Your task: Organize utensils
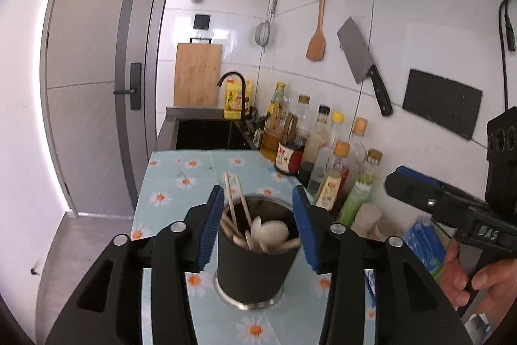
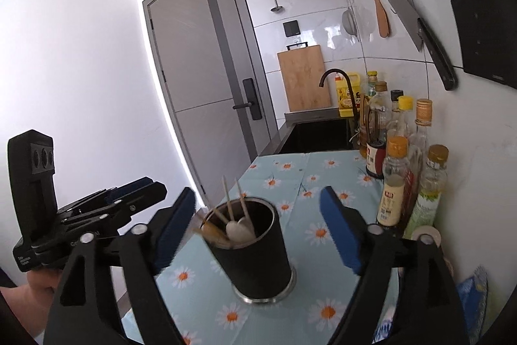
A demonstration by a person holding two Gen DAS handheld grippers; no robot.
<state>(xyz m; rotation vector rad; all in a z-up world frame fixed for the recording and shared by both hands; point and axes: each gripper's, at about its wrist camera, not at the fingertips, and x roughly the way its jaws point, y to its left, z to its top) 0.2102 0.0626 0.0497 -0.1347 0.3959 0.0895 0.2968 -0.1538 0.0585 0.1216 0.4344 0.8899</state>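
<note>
Black cylindrical utensil holder with a steel rim and base (image 1: 253, 267) stands upright on the desk, which is covered with a pale blue daisy-print cloth (image 1: 168, 180). Holder contains pale wooden chopsticks (image 1: 234, 199) leaning toward its far-left wall, tips above the rim, plus white ceramic spoons (image 1: 273, 231) lying bowl-up inside. Judgement: utensils are already gathered in one container, so the sorting looks largely done; upright placement keeps handles reachable.

Left tongs (image 1: 257, 228): blue pads spread, one on each side of the holder's upper wall, a visible gap on both sides. Not pinching anything.

Right tongs (image 2: 258, 231): spread wider, nothing between the pads that they press; in the right wrist view the holder (image 2: 255, 261) sits between the two fingers, nearer the left one, clear of both.

A row of glass and plastic condiment bottles (image 1: 326, 157) stands along the tiled wall, near the holder but apart from it. Judgement: both tongs read as released, holder left free-standing.
</note>
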